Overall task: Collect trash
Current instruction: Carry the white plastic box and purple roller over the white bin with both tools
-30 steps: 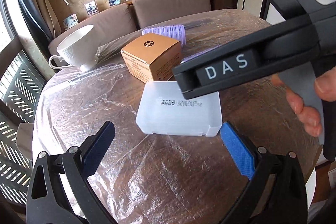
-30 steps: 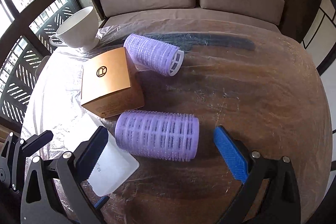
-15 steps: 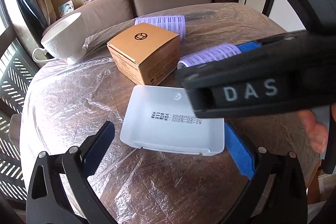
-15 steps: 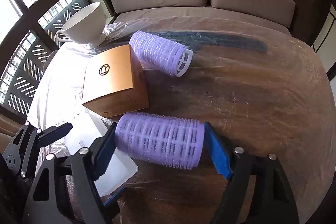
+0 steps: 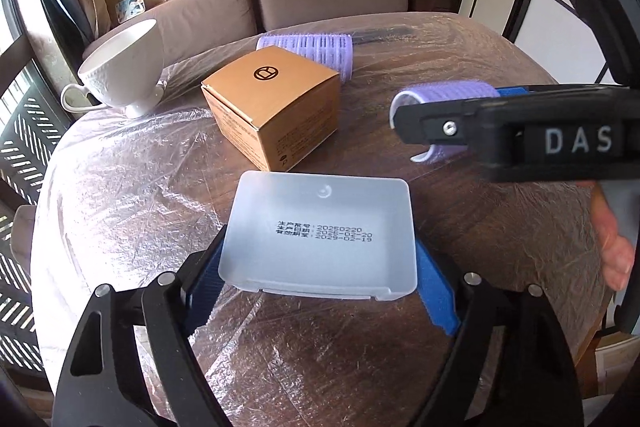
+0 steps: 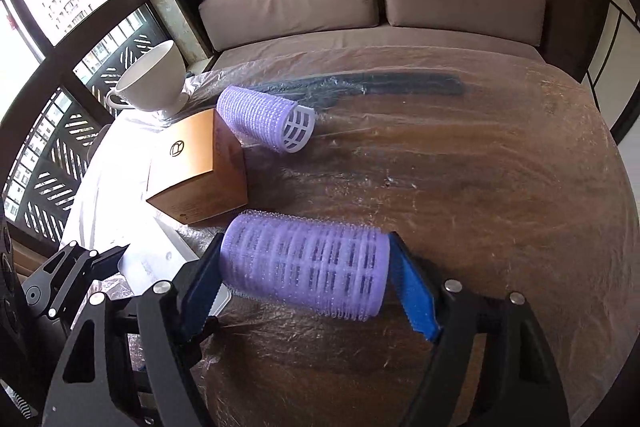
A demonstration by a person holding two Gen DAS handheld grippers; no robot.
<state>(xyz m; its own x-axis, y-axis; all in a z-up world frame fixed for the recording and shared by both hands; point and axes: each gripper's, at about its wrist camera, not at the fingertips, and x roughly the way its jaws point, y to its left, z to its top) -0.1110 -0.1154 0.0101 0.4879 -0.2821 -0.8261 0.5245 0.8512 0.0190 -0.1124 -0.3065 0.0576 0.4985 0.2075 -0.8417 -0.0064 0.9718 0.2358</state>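
Plastic film covers the round wooden table (image 6: pixel 480 187). On it the left gripper (image 5: pixel 318 279) has its blue pads against both sides of a white plastic tray (image 5: pixel 320 235) — clamped on it. The right gripper (image 6: pixel 306 271) is closed on the ends of a purple hair roller (image 6: pixel 304 267). Behind the tray stands a brown box (image 5: pixel 276 107), then a second roller (image 6: pixel 264 117), a white cup (image 5: pixel 124 67) and a dark comb (image 6: pixel 384 83).

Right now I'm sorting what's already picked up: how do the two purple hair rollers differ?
The near roller sits between the right claw pads, gripped at its ends; the far roller lies free on the table beside the brown box. The near roller lies crosswise in the right wrist view; the far roller is angled, showing its white grid end. Both are purple and bristly.
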